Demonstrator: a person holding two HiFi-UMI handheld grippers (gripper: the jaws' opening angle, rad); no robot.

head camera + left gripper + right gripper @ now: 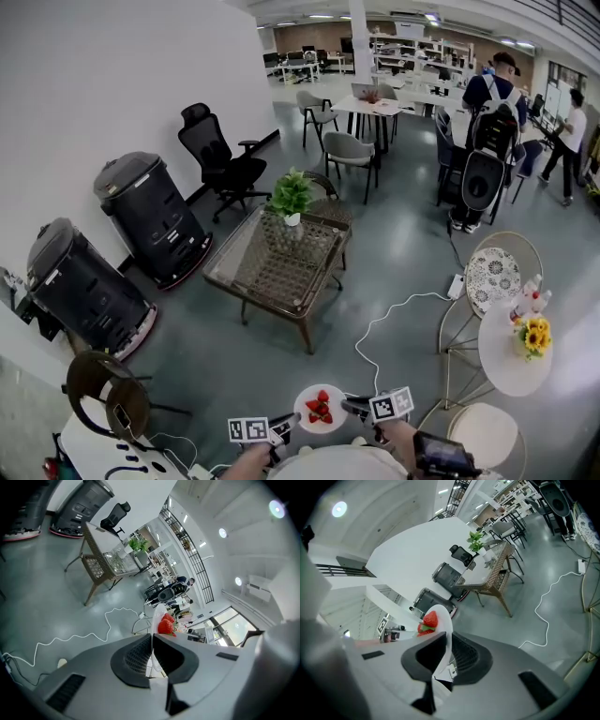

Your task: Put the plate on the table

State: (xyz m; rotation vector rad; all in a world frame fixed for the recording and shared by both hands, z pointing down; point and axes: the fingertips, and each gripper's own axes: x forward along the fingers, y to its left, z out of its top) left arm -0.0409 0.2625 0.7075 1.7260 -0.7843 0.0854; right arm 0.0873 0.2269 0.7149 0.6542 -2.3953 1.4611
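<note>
At the near edge of the scene, the white plate (334, 421) with red strawberries (320, 406) is in the air above the grey floor (403, 253). The left gripper (289, 422) pinches its left rim and the right gripper (354, 409) its right rim, each with the thin edge tight between its jaws. The glass-top table (246, 246) with a green plant (292, 194) stands farther away, well apart from the plate.

Plate (334, 421): white, round, level, carrying red strawberries (319, 407); you hold it in the air by opposite rims.
Table (246, 246): glass-topped wicker, well apart from your plate.
</note>
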